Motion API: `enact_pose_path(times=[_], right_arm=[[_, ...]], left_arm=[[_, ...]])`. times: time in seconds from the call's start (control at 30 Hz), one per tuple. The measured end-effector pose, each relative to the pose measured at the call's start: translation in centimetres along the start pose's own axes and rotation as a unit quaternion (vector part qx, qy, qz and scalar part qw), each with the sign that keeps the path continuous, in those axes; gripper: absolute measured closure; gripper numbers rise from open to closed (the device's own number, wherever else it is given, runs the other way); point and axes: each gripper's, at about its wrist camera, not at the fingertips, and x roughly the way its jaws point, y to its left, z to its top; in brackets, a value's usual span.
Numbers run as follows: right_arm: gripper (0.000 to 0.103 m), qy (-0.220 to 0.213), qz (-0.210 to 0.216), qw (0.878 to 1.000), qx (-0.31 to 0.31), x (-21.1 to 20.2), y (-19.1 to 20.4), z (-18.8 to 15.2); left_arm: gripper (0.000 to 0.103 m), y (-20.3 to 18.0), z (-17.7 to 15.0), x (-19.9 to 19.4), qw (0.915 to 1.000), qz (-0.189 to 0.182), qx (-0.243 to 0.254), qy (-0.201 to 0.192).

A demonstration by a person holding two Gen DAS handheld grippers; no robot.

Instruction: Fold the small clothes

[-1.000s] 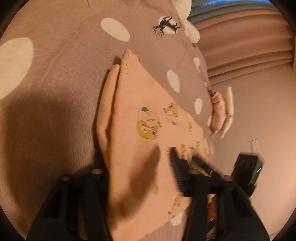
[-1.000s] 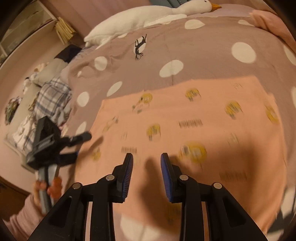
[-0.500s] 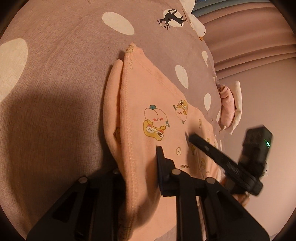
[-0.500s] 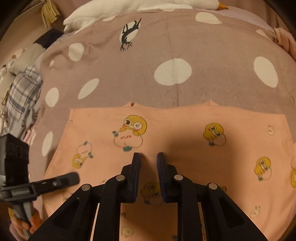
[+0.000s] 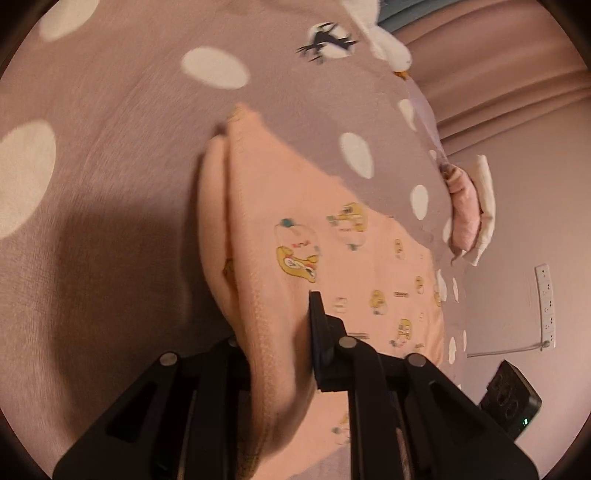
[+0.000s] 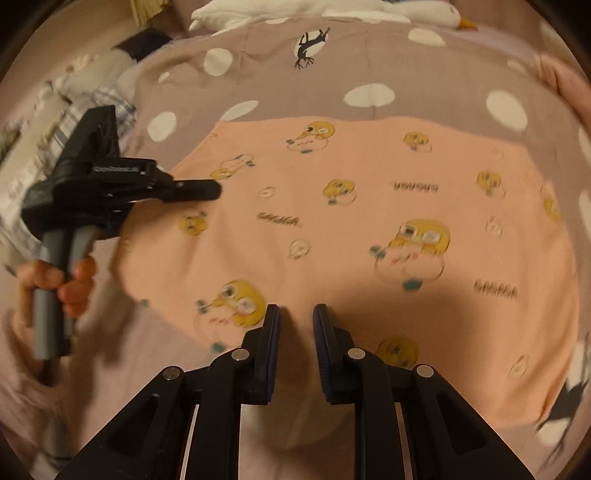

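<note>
Peach garment (image 5: 332,236) edge has just been clamped by the closing left tool (image 5: 280,332); right tool (image 6: 295,317), narrowed, seems empty, so folding on the bed (image 5: 110,110) can begin.

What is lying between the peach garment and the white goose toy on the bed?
Nothing loose: between the peach garment and the goose toy runs only the dotted mauve bedspread, with a black deer print. The right wrist view shows it.
</note>
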Motion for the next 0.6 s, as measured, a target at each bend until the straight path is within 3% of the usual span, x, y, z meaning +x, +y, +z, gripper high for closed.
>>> enact_pose_path(times=[0.33,0.47,0.6], right_arm=[[0.081,-0.061,0.054,0.988,0.131,-1.9,-6.6,1.5],[0.081,-0.081,0.052,0.981,0.17,-2.9,-8.8,1.8],[0.081,-0.113,0.054,0.969,0.212,-4.6,-11.2,0.9]], left_arm=[[0.09,-9.0,-0.6,-0.1,0.9946,0.027,0.1,0.0],[0.09,-13.2,-1.8,2.1,0.9887,0.044,0.143,0.016],[0.087,-17.1,-3.1,6.1,0.9815,0.053,0.174,0.06]])
